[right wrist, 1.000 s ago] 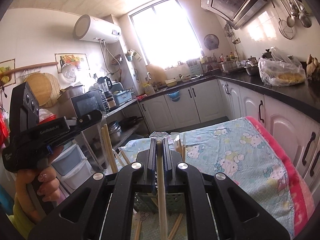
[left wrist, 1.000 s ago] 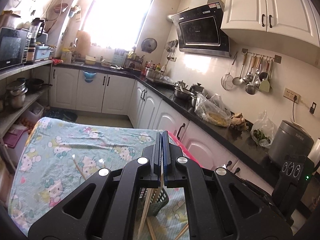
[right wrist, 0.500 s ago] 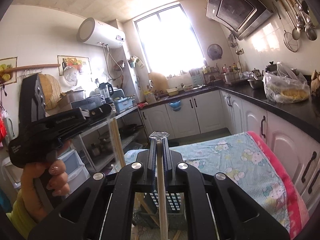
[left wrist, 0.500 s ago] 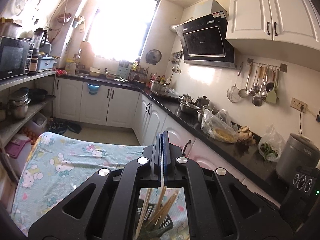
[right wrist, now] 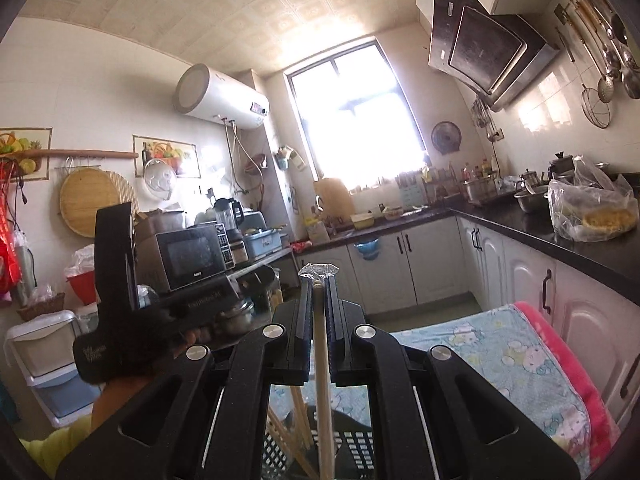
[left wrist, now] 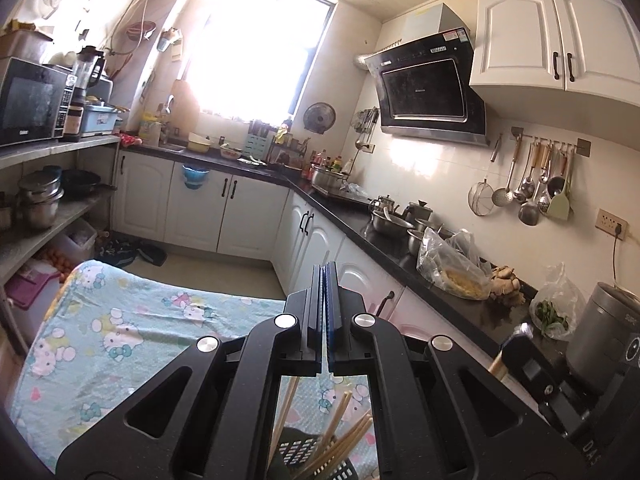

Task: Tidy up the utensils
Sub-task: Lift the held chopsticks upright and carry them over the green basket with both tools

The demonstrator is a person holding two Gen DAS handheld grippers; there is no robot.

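Both claws pinched nearly shut above the utensil basket.

My right claw (right wrist: 319, 280) grips one wooden chopstick (right wrist: 323, 400) that runs back between its fingers and down toward the black perforated basket (right wrist: 352, 446) below. My left claw (left wrist: 324, 270) has its pads pressed together; I cannot tell whether anything thin is caught between them. Only the left view shows four or so chopsticks (left wrist: 344, 438) standing in the basket beneath me. Only the right view shows my left claw from outside, off to its left, over the Hello Kitty cloth (right wrist: 500, 348).

Black gripper (left wrist: 324, 316) — blue pads; silver screws (left wrist: 286, 321).
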